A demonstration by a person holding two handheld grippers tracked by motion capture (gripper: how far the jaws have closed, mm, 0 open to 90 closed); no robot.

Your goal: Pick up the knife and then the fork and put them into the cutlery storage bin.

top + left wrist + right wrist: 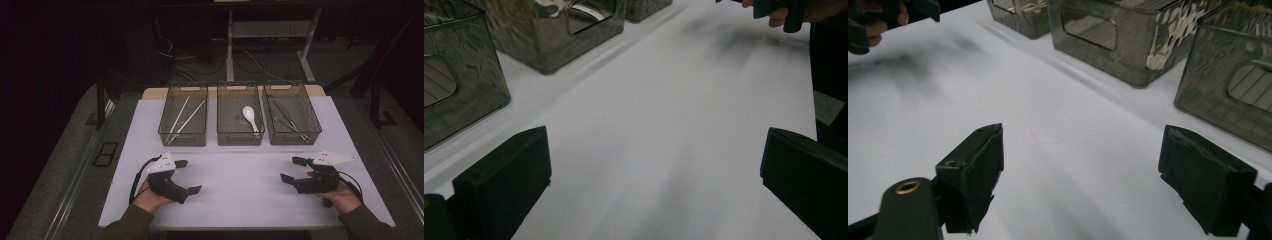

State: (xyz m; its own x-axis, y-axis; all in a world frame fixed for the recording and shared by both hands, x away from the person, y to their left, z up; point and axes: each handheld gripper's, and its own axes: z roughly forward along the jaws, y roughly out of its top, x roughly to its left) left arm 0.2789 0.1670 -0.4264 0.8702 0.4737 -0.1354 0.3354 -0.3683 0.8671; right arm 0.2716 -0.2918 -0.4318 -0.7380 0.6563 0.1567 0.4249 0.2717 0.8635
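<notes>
Three smoky clear bins stand in a row at the back of the white table [235, 175]. The left bin [183, 116] holds chopsticks [186, 120], the middle bin [240, 115] a white spoon [250, 117], the right bin [292, 114] metal cutlery [289, 120]. My left gripper [187, 176] rests low at the front left, open, jaws pointing right, with nothing between them [654, 165]. At the front right my right gripper [293, 170] is open too, jaws pointing left over bare table [1080, 170].
The bin walls [549, 35] stand close to the left gripper's left side, and the bins [1128, 40] run along the right gripper's right side. The table's front edge [240, 227] lies just under the person's sleeves. Dark floor and a desk frame [270, 45] lie beyond.
</notes>
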